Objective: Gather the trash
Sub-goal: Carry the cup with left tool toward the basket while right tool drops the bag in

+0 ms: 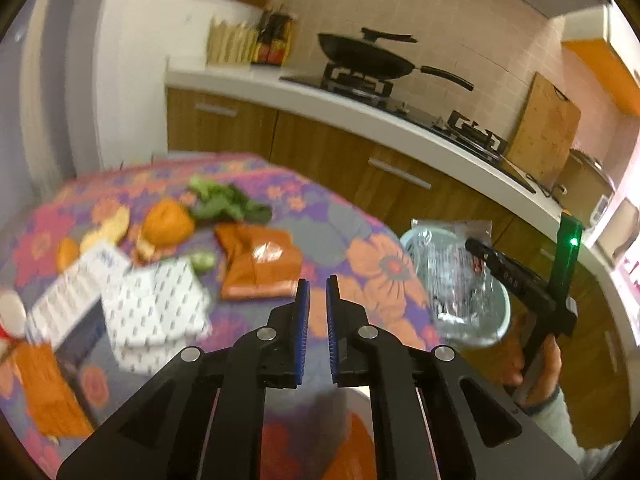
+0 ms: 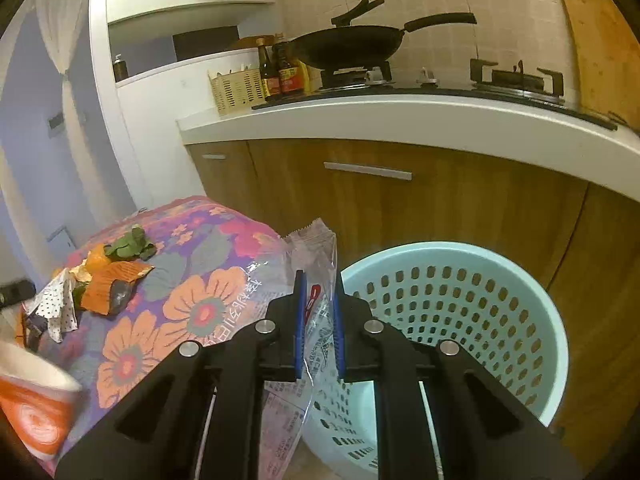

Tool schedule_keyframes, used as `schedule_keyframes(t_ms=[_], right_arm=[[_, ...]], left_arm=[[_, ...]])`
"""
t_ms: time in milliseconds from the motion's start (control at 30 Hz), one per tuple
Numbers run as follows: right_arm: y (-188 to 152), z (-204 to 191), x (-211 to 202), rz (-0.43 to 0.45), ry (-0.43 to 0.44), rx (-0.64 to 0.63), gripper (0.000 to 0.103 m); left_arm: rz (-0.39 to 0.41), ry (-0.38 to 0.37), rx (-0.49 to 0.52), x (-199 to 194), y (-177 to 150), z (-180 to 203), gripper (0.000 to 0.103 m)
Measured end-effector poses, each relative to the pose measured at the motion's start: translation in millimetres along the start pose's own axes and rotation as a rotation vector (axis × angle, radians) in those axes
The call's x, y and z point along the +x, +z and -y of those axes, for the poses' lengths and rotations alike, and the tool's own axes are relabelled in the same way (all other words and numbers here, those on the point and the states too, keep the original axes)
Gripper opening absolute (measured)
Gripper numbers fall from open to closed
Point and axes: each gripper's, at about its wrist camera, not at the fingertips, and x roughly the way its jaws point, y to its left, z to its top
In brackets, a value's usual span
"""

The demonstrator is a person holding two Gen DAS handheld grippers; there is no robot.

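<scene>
My right gripper (image 2: 318, 280) is shut on a clear printed plastic bag (image 2: 316, 248) and holds it over the rim of a light blue perforated basket (image 2: 500, 280). From the left wrist view the bag (image 1: 452, 264) hangs over the basket (image 1: 502, 316) beside the table. My left gripper (image 1: 317, 286) is above the flowered tablecloth (image 1: 380, 268) with its jaws a narrow gap apart and nothing between them. Trash lies ahead of it: an orange wrapper (image 1: 260, 264), white dotted paper (image 1: 156, 304), orange peel (image 1: 166, 222), green leaves (image 1: 228, 202).
A white box (image 1: 76, 284) and another orange wrapper (image 1: 48, 392) lie at the table's left. An orange-and-white cup (image 2: 32, 412) stands near the table's front edge. Behind are wooden cabinets (image 2: 400, 208) and a counter with a wok (image 2: 348, 46).
</scene>
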Motion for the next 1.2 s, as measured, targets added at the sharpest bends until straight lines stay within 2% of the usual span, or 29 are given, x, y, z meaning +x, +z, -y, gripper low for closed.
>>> schedule_keyframes(t_ms=[67, 100, 133, 167, 200, 300, 333, 400, 533, 600, 633, 700, 767, 900, 1067, 1200], right_arm=[[-3, -5, 0, 0.001, -0.002, -0.017, 0.009], [-4, -6, -1, 0.002, -0.007, -0.027, 0.009], [-6, -9, -2, 0.005, -0.015, -0.040, 0.009], [-7, -10, -3, 0.007, -0.015, -0.047, 0.009], [-7, -11, -4, 0.008, -0.012, -0.046, 0.009], [-6, -8, -7, 0.017, -0.002, -0.024, 0.009], [-6, -6, -8, 0.020, 0.002, -0.012, 0.009], [-5, -5, -9, 0.021, 0.009, 0.002, 0.009], [-7, -10, -9, 0.016, 0.004, -0.011, 0.009], [-7, -10, -11, 0.012, 0.011, -0.006, 0.009], [-7, -9, -12, 0.014, 0.012, -0.004, 0.009], [-5, -7, -17, 0.024, 0.005, 0.005, 0.009], [-4, -4, -21, 0.029, 0.007, 0.016, 0.009], [-4, 5, -22, 0.019, 0.005, 0.043, 0.009], [-4, 4, -21, 0.020, -0.005, 0.067, 0.009], [1, -6, -24, 0.039, -0.016, 0.043, 0.009]], left_arm=[[0.016, -0.046, -0.054, -9, -15, -7, 0.019], [0.030, -0.049, -0.070, -15, -19, -8, 0.039], [0.052, -0.021, -0.072, -22, -23, -8, 0.048], [0.094, 0.048, -0.055, -32, -27, -6, 0.050], [0.115, 0.072, -0.049, -38, -29, -5, 0.050], [0.176, 0.043, -0.085, -63, -30, -7, 0.050], [0.191, 0.019, -0.069, -73, -33, -1, 0.057], [0.148, -0.002, 0.012, -76, -39, 17, 0.070], [0.010, 0.041, 0.212, -54, -70, 65, 0.068], [-0.058, 0.137, 0.385, -34, -92, 90, 0.063], [-0.129, 0.198, 0.460, -14, -104, 99, 0.056], [-0.119, 0.194, 0.403, -8, -104, 92, 0.055], [-0.150, 0.147, 0.343, -7, -95, 82, 0.054], [-0.183, 0.047, 0.303, -12, -96, 75, 0.054], [-0.176, 0.061, 0.359, -19, -105, 90, 0.056], [-0.225, -0.001, 0.364, -12, -108, 94, 0.059]])
